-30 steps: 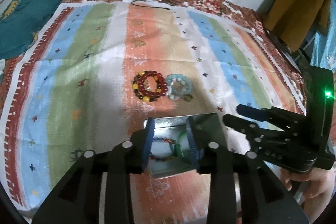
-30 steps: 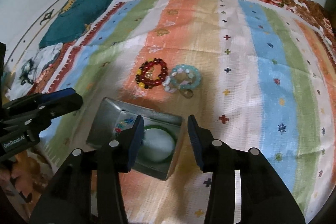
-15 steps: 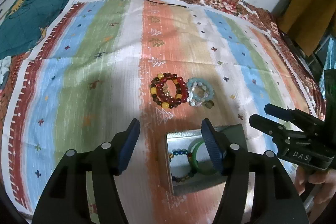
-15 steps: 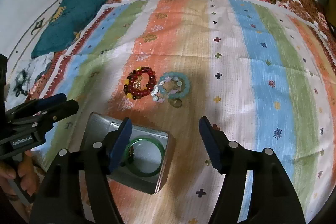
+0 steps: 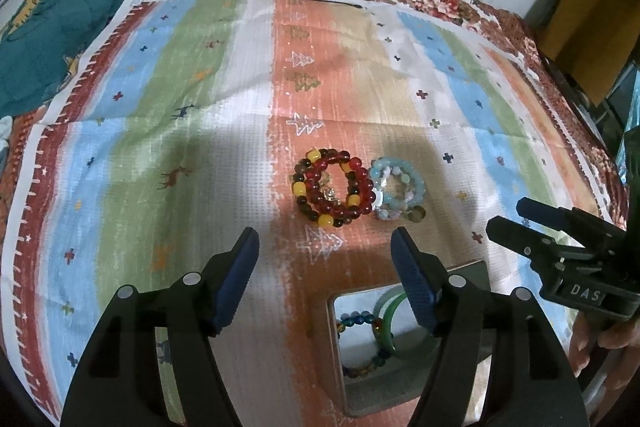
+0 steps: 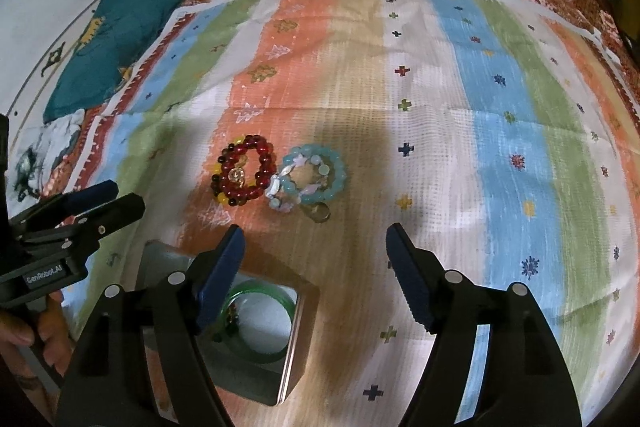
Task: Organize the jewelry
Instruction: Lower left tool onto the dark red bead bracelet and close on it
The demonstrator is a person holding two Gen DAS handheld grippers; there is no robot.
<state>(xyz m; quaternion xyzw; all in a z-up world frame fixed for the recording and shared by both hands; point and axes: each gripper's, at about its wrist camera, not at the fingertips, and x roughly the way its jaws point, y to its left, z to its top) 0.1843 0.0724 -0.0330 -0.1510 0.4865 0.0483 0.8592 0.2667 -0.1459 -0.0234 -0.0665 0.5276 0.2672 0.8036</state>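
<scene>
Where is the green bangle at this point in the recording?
The green bangle lies inside the square metal tin, low and left of centre in the right wrist view, beside a multicoloured bead bracelet, nearer the camera than the two bracelet piles.

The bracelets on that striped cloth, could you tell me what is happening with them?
A person is sorting them into a small metal tin. A green bangle and a multicoloured bead bracelet already lie inside. A red bead bracelet and a pale blue bead bracelet lie touching on the cloth. The left hand-held gripper and right hand-held gripper hover empty, jaws opening.
</scene>
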